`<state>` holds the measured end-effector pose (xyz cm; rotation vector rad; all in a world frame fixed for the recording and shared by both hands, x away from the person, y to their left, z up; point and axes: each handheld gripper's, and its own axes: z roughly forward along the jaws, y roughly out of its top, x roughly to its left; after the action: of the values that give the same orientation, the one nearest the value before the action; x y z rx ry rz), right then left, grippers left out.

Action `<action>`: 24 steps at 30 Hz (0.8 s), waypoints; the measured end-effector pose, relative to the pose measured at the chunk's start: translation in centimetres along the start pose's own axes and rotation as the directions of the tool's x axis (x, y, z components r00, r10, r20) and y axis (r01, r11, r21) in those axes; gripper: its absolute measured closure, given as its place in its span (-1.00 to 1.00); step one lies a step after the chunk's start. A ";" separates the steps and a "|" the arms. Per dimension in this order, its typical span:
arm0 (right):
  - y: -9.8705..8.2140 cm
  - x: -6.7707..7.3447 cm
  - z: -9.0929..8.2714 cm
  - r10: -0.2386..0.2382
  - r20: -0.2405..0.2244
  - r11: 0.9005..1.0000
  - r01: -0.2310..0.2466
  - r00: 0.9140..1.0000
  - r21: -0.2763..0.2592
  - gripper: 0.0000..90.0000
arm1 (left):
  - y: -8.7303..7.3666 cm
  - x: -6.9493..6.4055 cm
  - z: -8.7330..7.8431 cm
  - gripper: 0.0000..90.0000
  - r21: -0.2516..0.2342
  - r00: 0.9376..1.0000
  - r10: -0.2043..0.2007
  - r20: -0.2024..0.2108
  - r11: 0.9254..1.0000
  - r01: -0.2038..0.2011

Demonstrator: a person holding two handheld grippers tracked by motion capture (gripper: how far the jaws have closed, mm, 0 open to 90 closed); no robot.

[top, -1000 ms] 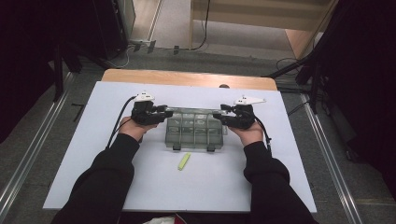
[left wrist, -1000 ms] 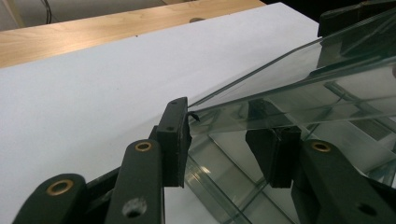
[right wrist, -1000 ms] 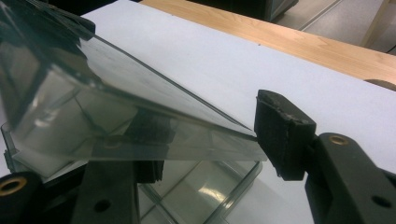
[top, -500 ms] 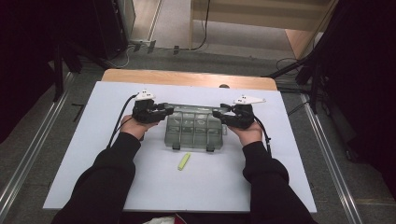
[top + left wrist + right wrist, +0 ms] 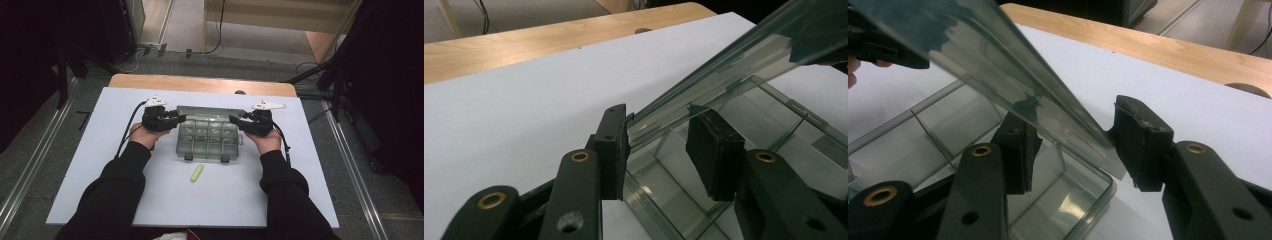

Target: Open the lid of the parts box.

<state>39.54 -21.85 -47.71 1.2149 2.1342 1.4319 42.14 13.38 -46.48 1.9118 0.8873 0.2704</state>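
A clear plastic compartment box [image 5: 209, 139] sits near the middle of the white table [image 5: 100, 165], its hinged lid [image 5: 210, 112] tilted up along the 12 o'clock edge and its two latches facing the person at 6 o'clock. By my reading, the box is placed squarely between the hands so that each one can take an end of the lid and swing it evenly, without twisting the hinge. The left gripper [image 5: 176, 119] comes in from 9 o'clock and the right gripper [image 5: 236, 120] from 3 o'clock, both lying nearly level and pointing inward at each other. In the left gripper view the lid's corner [image 5: 704, 85] lies between the half-spread jaws, one pad at its edge; a firm pinch can't be confirmed. In the right gripper view the jaws straddle the lid [image 5: 1013, 75], and they have just been closing on it; the outer pad meets the lid's edge, the inner one sits behind the pane. Both forearms rest low and symmetric, wrists straight. A small yellow-green stick [image 5: 197, 173] lies loose at 6 o'clock of the box, well apart from both grippers.
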 end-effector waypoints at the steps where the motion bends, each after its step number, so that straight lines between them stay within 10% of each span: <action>1: 0.0 -0.1 0.0 0.002 -0.003 1.000 -0.002 1.000 -0.003 0.19 | 0.0 0.0 0.0 0.32 -0.002 1.000 0.002 0.000 1.000 -0.002; 24: 0.0 -0.8 0.9 0.029 0.030 0.999 -0.028 0.999 -0.022 0.35 | -0.1 0.3 1.3 0.32 -0.007 0.999 -0.008 -0.046 1.000 0.008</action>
<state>40.56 -21.95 -48.29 1.2556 2.0843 1.4355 43.00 12.77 -47.27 1.9018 0.9230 0.3132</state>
